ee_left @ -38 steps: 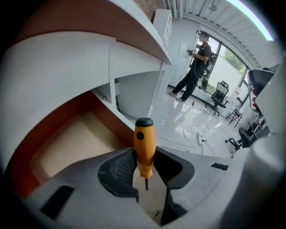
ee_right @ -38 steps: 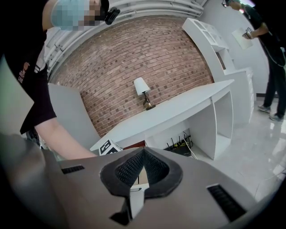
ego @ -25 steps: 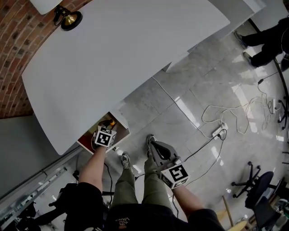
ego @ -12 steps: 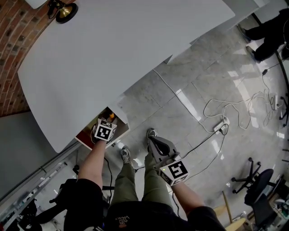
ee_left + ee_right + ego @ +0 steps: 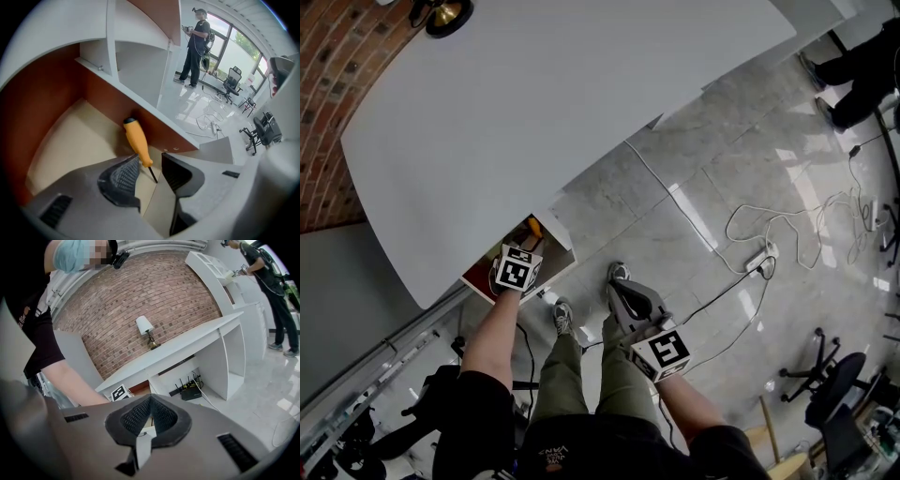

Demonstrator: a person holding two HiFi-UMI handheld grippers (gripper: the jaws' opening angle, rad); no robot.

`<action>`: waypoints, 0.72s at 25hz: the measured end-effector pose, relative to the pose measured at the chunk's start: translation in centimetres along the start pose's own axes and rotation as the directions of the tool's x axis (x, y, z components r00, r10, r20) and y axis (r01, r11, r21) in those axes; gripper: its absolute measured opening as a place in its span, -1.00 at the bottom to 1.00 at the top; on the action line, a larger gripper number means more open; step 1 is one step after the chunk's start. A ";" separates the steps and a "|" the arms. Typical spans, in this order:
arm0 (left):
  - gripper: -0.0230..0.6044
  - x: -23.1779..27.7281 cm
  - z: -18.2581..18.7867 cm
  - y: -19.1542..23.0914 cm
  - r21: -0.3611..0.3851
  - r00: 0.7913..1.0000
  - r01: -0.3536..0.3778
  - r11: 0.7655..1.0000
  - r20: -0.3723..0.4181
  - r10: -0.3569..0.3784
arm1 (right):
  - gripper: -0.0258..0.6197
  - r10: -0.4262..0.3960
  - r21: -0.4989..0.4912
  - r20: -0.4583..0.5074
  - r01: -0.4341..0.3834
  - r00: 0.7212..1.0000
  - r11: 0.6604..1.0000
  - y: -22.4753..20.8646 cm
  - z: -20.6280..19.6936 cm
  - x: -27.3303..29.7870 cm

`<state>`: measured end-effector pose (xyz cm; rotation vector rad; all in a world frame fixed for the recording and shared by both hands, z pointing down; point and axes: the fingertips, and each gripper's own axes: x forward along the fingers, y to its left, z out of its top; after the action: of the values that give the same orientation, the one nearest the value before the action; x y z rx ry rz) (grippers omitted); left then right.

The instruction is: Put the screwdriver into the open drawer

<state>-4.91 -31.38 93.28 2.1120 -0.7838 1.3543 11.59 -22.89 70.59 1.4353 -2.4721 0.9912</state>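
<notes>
The screwdriver, with an orange handle and a thin dark shaft, lies inside the open drawer, leaning against its reddish-brown wall. My left gripper points down into the drawer. Its jaws are opening, and the shaft's tip sits in the gap with neither pad pressing on it. In the head view the orange handle shows just past the left gripper, in the drawer under the white desk. My right gripper hangs over the floor by my legs. Its jaws are shut with nothing between them.
A brass lamp stands at the desk's far corner by the brick wall. White cables and a power strip lie on the tiled floor to the right. Office chairs stand further right. A router sits under the desk. A person stands beyond.
The orange handle now shows further clear of the left gripper's marker cube. Both hands have stayed almost where they were.
</notes>
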 end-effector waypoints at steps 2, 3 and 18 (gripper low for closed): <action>-0.50 -0.2 -0.1 -0.1 0.000 1.000 0.000 1.000 0.007 0.000 | -0.94 0.003 -0.003 -0.002 -0.003 1.000 1.000 0.4 -0.1 0.0; -0.50 -0.4 -0.1 -0.1 0.000 1.000 0.000 1.000 0.012 0.000 | -0.94 0.003 -0.007 -0.006 -0.003 1.000 1.000 0.6 -0.2 0.0; -0.60 -8.3 3.2 -1.2 -0.010 0.964 -0.046 0.999 0.261 0.047 | -0.94 0.024 -0.069 0.035 -0.021 0.999 0.997 5.3 1.5 -0.3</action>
<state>-4.86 -31.05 84.36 2.3127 -0.9448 1.1075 7.84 -21.79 66.74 1.4200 -2.5264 0.8835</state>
